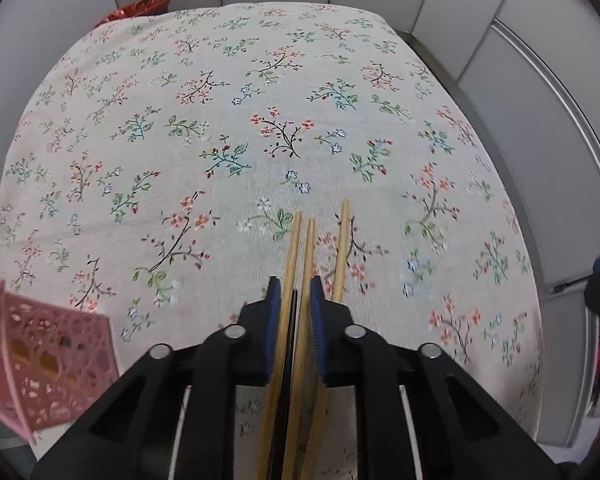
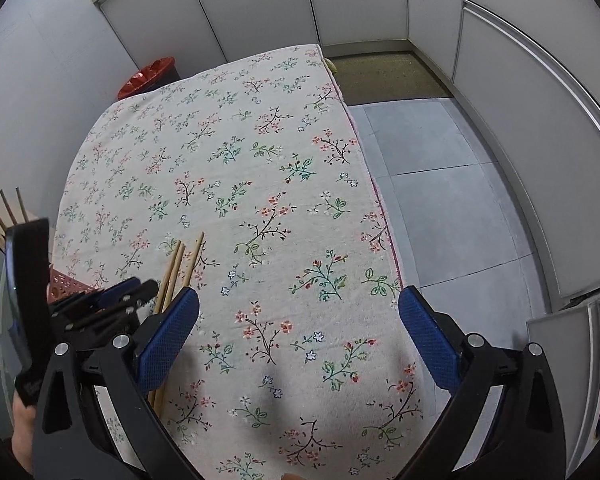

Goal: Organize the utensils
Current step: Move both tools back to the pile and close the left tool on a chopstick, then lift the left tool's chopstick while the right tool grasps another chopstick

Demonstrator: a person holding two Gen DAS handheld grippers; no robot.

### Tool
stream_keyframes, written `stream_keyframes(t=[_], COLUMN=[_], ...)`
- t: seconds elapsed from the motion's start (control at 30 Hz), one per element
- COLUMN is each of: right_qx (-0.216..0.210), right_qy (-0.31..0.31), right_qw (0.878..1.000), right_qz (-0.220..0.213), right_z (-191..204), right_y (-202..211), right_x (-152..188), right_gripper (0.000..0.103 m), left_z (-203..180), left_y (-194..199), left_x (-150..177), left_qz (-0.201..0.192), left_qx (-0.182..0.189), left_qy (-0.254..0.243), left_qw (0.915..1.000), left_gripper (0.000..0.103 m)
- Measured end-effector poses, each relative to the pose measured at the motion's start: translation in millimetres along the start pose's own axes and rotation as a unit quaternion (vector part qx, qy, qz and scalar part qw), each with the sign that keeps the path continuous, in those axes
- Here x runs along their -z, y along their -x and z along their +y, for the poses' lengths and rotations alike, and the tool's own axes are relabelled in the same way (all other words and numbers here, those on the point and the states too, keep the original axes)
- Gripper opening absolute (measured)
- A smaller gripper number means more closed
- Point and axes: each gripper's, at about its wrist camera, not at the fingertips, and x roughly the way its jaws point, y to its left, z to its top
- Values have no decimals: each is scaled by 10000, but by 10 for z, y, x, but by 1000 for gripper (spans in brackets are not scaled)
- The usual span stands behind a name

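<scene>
Pink perforated basket [image 1: 56, 364] holds wooden sticks at the tablecloth [image 1: 220, 140] edge; left gripper [image 1: 296, 292] clamps chopsticks [image 1: 296, 248], right gripper [image 2: 300, 312] gapes above open cloth.

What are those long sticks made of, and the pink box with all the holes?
The chopsticks look like bamboo or pale wood: tan, matte, with faint lengthwise grain, though either is possible. The left gripper is shut on them. The pink basket looks like moulded plastic: even pink colour, smooth surface, thin walls with neat cut-out patterns. The tablecloth underneath looks like woven fabric with a printed flower pattern.
</scene>
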Motion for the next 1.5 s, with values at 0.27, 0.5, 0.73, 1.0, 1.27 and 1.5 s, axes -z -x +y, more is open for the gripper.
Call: stream_keyframes(t=[0.27, 0.5, 0.73, 1.0, 1.27, 1.5], right_qx=[-21, 15, 1, -135, -229, -104], right_qy=[-66, -67, -1, 48, 337, 504], right_qw=[9999, 9998, 9998, 9995, 9978, 9969], right_qz=[125, 160, 186, 267, 531, 600], right_z=[-28, -48, 10, 204, 559, 841], right_y=[-90, -84, -47, -49, -235, -470], right_x=[-20, -9, 32, 86, 154, 111], right_gripper=[96, 96, 96, 96, 96, 93], left_z=[89, 20, -59, -21, 241, 534], left_y=[-302, -325, 92, 744, 1475, 1846], left_x=[-147, -163, 11, 333, 738, 929], left_qz=[166, 138, -155, -766, -1459, -1882], left_qx=[153, -54, -49, -14, 160, 181], left_qy=[270, 89, -247, -430, -334, -149], left_qw=[9994, 9999, 9996, 9961, 9886, 9818], left_gripper=[10, 7, 6, 5, 5, 5])
